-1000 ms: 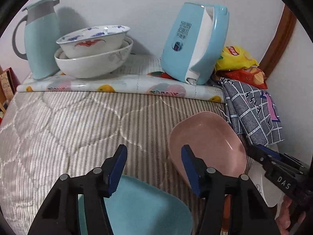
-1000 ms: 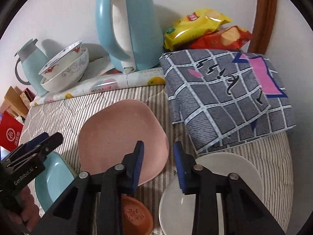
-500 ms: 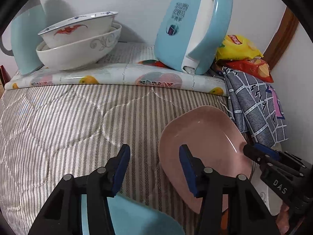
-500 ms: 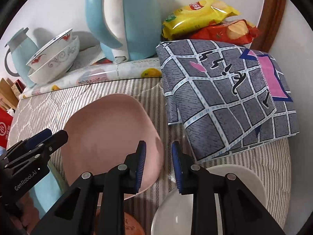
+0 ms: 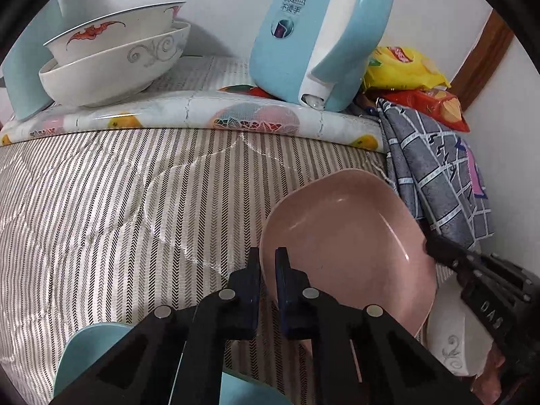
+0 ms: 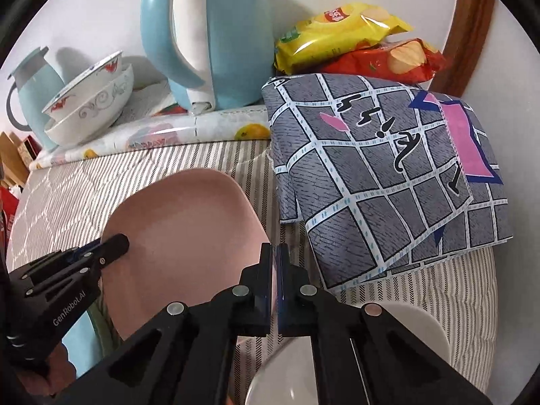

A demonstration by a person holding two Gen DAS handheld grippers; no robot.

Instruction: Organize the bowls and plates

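The striped quilted bed (image 5: 111, 209) is being used as the work surface, and a fruit-printed mat (image 5: 202, 114) is being carried along its far edge. On that mat a large blue kettle (image 5: 317, 33) is standing, and two white bowls (image 5: 114, 54) are being kept nested beside it. A grey checked cloth (image 6: 381, 182) is lying folded at the right, with snack packets (image 6: 351, 47) behind it.

The pink plate (image 5: 347, 246) is being held tilted above the bed by both grippers at once. The left gripper (image 5: 268, 266) is being pointed steeply downward, and the plate's left rim is being pinched between its closed blue pads (image 5: 281, 270). The right gripper (image 6: 274, 270) is likewise being angled downward, and the opposite rim is being clamped between its pads, which are nearly meeting. Both sets of jaws have just been closing onto the plate. A white plate (image 6: 405, 324) is lying just beneath the right gripper, and a blue plate (image 5: 91, 347) is lying under the left one.
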